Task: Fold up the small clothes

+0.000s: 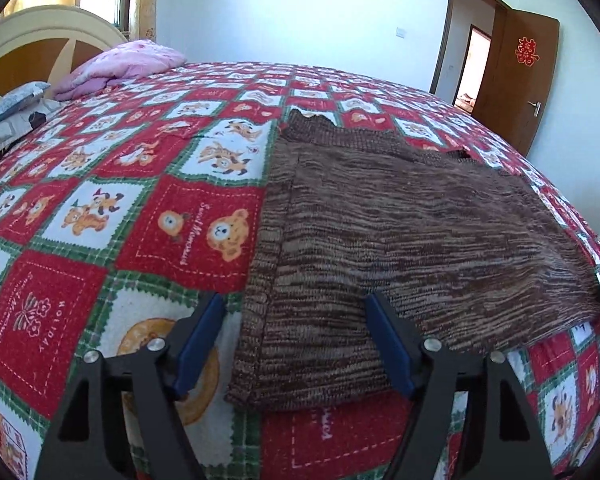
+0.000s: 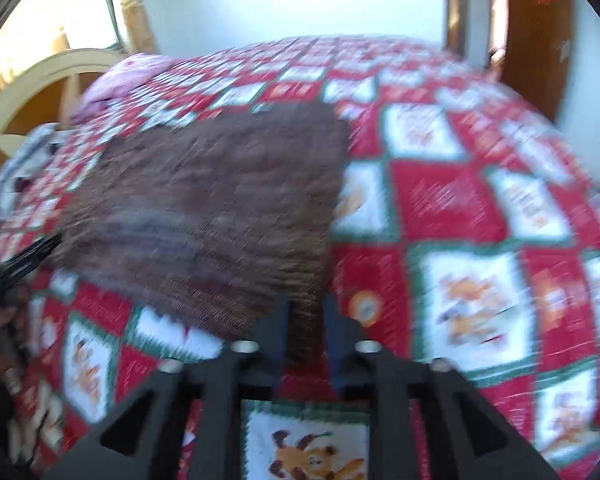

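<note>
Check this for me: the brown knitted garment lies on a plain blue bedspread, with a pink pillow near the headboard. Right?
Not quite. The bedspread is a red, white and green patchwork with cartoon animals, not plain blue, as the left wrist view shows. The brown knitted garment lies on it, pink pillow near the headboard.

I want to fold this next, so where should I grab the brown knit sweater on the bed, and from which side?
Take the brown knit sweater by its near hem corners, coming in low from the near bed edge. It lies flat on the quilt, and there its edge is free and already sits between the left gripper fingers.
</note>
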The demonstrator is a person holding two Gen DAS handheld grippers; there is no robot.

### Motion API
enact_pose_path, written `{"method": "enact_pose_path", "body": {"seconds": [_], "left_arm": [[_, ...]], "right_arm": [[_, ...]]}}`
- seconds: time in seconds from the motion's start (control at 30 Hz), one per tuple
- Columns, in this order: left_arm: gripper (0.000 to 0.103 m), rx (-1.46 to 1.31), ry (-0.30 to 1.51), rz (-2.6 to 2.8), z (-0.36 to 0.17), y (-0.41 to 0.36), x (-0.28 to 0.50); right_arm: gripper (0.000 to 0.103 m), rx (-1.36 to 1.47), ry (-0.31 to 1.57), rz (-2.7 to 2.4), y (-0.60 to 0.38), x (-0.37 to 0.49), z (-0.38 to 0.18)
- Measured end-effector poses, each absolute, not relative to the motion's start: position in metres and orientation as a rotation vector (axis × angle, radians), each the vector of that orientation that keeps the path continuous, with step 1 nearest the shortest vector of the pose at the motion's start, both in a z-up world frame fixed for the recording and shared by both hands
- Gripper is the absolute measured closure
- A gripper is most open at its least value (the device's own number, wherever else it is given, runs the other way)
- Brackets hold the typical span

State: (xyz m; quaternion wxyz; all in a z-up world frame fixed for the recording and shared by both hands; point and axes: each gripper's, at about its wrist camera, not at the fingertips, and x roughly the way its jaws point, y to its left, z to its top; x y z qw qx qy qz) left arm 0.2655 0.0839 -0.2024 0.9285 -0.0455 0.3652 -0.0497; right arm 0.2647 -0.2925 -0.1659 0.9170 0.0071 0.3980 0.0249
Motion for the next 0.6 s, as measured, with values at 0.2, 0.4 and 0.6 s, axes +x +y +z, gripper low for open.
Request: {"method": "enact_pose_path", "body": {"seconds": [0.2, 0.4, 0.6], "left_arm": [[0.025, -0.081, 0.741, -0.090, -0.203, 0.082, 0.264], [0.025, -0.074, 0.738, -0.082, -0.203, 0.081, 0.263], [0.024, -0.084, 0.728, -0.089, -0.203, 0.082, 0.263]], "right_arm": [[0.062, -0.047, 0.773, 0.233, -0.215, 0.304, -0.138], [0.061, -0.104, 0.898, 0.245, -0.156, 0.341, -0.188], [0.059, -0.205, 0.863, 0.228, -0.145, 0.307, -0.202]]}}
